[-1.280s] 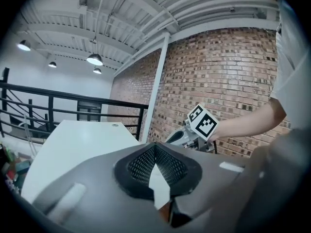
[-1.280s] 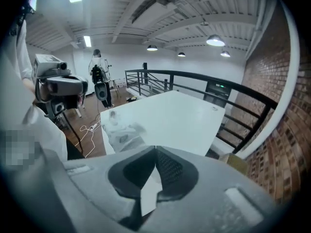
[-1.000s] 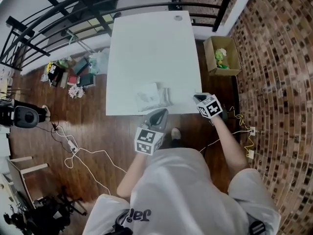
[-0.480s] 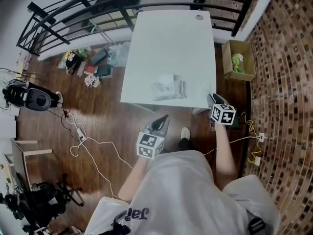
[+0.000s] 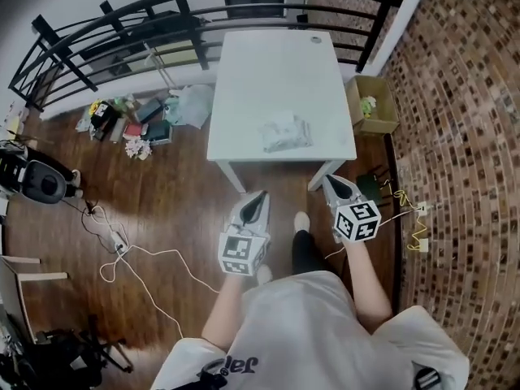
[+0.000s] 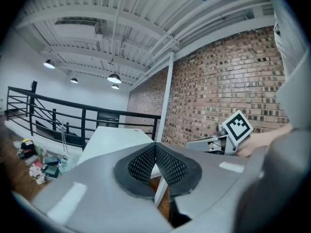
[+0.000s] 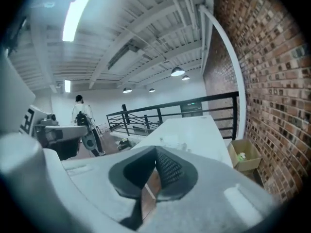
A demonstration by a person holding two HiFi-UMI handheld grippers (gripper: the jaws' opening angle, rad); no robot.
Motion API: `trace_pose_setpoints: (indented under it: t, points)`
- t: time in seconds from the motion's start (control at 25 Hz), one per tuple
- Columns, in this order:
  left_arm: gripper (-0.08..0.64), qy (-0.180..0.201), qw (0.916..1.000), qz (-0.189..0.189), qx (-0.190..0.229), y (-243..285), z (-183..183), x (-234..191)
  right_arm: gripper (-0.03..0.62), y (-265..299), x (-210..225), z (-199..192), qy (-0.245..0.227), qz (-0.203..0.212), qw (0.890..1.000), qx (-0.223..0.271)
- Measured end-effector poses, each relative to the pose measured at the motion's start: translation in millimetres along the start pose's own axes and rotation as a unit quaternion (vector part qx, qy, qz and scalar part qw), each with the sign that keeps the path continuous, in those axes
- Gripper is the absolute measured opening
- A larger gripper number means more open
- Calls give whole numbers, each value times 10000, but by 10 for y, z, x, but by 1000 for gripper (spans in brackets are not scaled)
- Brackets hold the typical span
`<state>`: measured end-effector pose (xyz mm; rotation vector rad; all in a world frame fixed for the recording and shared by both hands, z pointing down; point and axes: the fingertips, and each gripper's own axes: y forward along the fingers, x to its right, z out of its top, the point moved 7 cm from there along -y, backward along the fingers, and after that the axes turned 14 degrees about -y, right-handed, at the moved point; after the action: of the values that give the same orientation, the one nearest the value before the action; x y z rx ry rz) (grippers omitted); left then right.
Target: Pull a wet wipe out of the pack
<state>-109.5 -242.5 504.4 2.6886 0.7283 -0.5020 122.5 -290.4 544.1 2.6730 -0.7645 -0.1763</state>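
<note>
The wet wipe pack (image 5: 284,132), a crumpled clear packet, lies near the front edge of the white table (image 5: 276,63). Both grippers hang over the wooden floor, short of the table and apart from the pack. My left gripper (image 5: 260,195) is shut with nothing in it; in the left gripper view its mesh pads (image 6: 167,166) meet at a line. My right gripper (image 5: 327,179) is near the table's front right leg, its jaws closing together on nothing. The right gripper view shows the right gripper (image 7: 155,152) pointing at the table (image 7: 204,130) and the pack (image 7: 172,140).
A cardboard box (image 5: 372,104) with a green toy stands right of the table by the brick wall (image 5: 463,136). A black railing (image 5: 122,23) runs behind. Floor clutter (image 5: 130,120) and cables (image 5: 130,250) lie at the left. A person (image 7: 80,113) stands far off.
Both grippers have drawn back from the table's front edge and now hang over the floor. The table looks farther away. The pack stays where it lay.
</note>
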Motion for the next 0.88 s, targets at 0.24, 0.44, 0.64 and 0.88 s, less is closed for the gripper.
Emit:
trace_pose_setpoints:
  t: [0.24,0.44,0.64,0.88]
  points:
    - [15,-189,9978,38,632,-890,194,-46,-8,-616,-1131,324,-329,156,9990,274]
    - [15,-77,9950,-94,988,-1106,405,189,-8,-911,-1321,640,-531,97,9967,608]
    - [15,105,9925,-50,1215,-1299,574,351,-8,-997,-1465,998,-808,-95,9907,1089]
    - [15,230,9912,-94,1299,-1180,545,654,-8,-1154,-1634,1031,-1024,242,9862,1281]
